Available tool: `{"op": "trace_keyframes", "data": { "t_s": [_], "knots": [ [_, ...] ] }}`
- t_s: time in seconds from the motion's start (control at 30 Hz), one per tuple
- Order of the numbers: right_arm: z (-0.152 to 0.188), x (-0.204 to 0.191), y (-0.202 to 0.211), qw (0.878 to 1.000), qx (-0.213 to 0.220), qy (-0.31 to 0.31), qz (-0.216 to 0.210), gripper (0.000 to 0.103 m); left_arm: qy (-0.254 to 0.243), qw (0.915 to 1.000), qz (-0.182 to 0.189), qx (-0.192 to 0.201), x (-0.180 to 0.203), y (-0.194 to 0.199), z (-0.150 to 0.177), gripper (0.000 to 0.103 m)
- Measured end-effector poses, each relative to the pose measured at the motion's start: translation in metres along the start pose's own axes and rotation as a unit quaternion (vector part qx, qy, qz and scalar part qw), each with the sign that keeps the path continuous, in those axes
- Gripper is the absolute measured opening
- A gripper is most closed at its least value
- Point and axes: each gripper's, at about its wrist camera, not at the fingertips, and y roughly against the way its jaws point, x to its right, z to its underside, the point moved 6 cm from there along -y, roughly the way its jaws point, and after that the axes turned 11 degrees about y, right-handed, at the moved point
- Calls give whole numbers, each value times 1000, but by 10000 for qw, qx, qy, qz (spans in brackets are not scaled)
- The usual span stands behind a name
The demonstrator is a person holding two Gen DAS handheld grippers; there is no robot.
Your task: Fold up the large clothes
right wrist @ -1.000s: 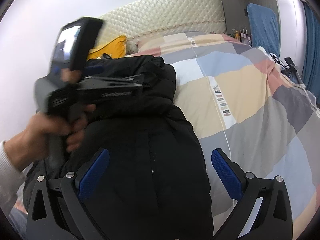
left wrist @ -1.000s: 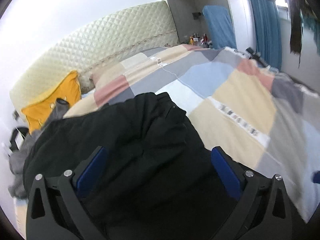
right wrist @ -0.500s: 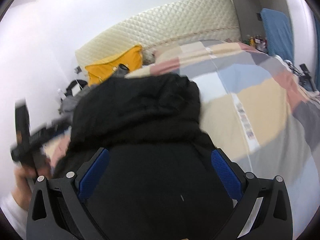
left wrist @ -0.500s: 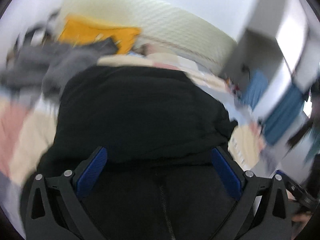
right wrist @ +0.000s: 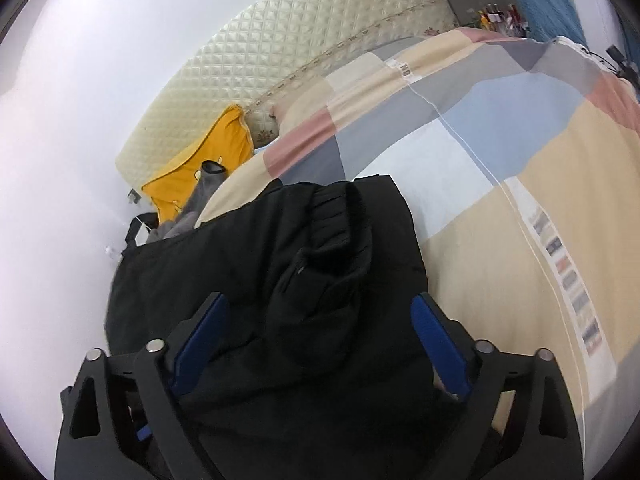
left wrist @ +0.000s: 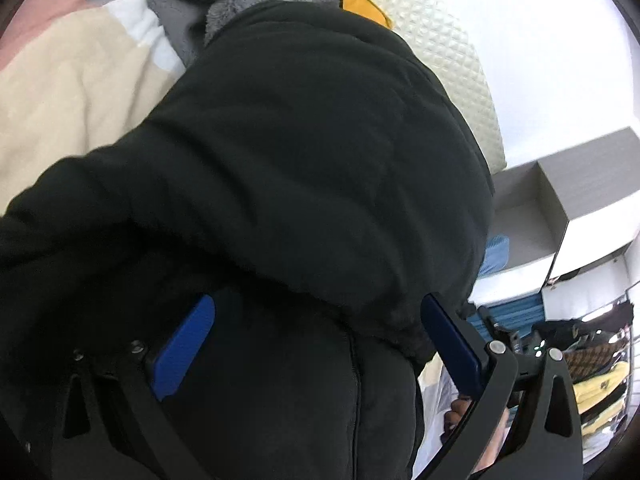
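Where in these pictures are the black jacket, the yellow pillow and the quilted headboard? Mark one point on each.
black jacket (right wrist: 280,264): right wrist view, on its folded upper part.
yellow pillow (right wrist: 208,156): right wrist view, on its face.
quilted headboard (right wrist: 280,52): right wrist view, on its padded front.

Black jacket's lower part beyond both views' bottom edges.

Black jacket, colour-block patchwork quilt

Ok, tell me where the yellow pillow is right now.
In the right wrist view the yellow pillow leans against the quilted headboard at the left end of the bed, just beyond the black jacket and a grey garment.
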Motion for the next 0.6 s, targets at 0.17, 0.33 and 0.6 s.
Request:
{"op": "trace_keyframes", "data": {
  "t_s": [0.17,0.33,0.6],
  "knots": [
    [-7,-8,-13,9984,132,539,-58,60,131,9994,196,237,1,-7,-19,87],
    [-3,-18,-9,9976,81,694,-21,20,157,9991,185,358,2,-2,-32,39],
    [-11,-65,57,9903,619,1191,-350,13,-38,9937,518,990,27,56,-54,10]
  ]
}}
